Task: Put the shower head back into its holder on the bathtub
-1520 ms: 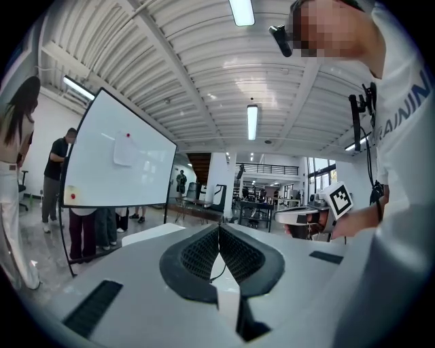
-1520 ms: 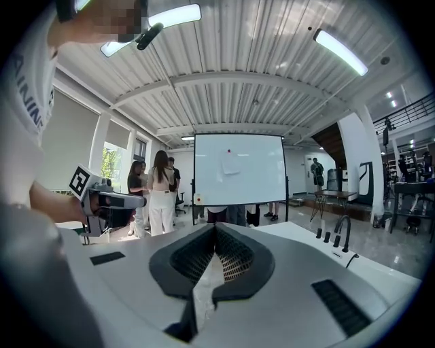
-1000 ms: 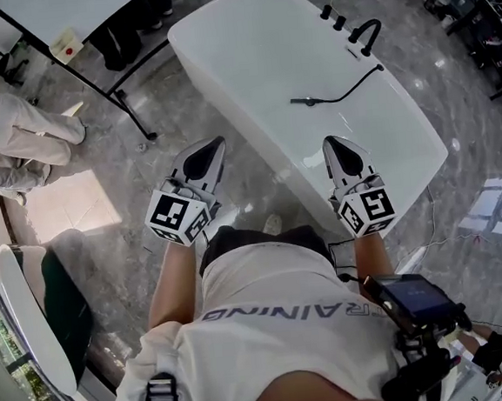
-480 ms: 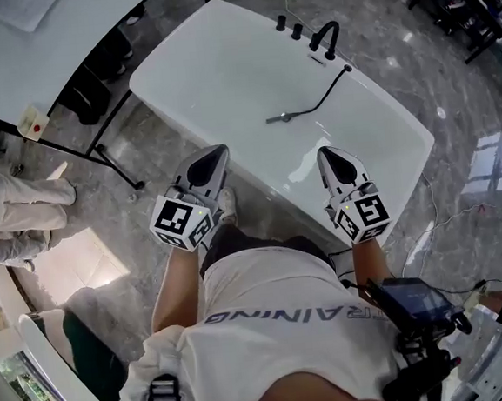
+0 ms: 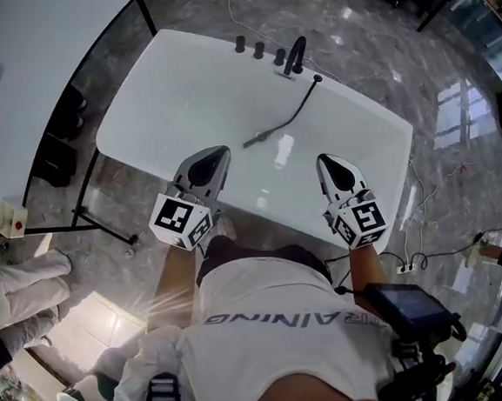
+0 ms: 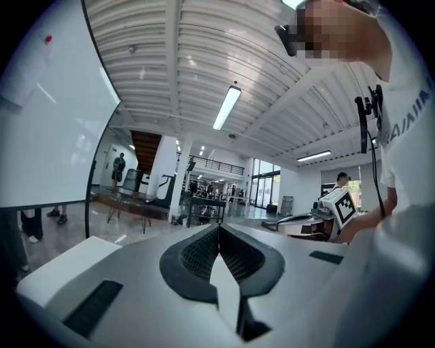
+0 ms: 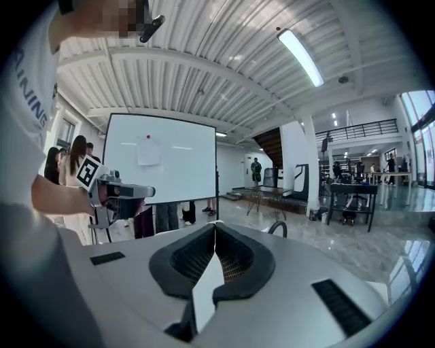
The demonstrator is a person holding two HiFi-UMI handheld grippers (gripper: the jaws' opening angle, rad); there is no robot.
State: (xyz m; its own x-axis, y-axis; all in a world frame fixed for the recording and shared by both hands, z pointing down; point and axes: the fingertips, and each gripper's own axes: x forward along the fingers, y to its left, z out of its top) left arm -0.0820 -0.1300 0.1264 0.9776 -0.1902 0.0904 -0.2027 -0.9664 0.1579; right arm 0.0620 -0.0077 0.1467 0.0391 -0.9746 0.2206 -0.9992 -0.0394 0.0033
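Note:
In the head view the white bathtub (image 5: 138, 109) lies straight ahead of me. Inside it lies the dark shower head (image 5: 259, 138); its black hose (image 5: 299, 104) runs up to the far rim beside the black faucet (image 5: 296, 53) and the knobs (image 5: 258, 50). My left gripper (image 5: 219, 151) hovers over the tub's near rim, shut and empty, short of the shower head. My right gripper (image 5: 323, 158) is also shut and empty, to the right of it. The gripper views show closed jaws (image 6: 219, 225) (image 7: 215, 224) with nothing between them.
A whiteboard (image 5: 12, 68) on a black stand (image 5: 105, 225) is left of the tub. A person in light trousers (image 5: 15, 294) is at the lower left. Cables (image 5: 413, 251) lie on the marble floor to the right.
The view has swung so the tub, earlier at the upper right, now lies squarely ahead. Both grippers have come over its near rim, still shut and empty.

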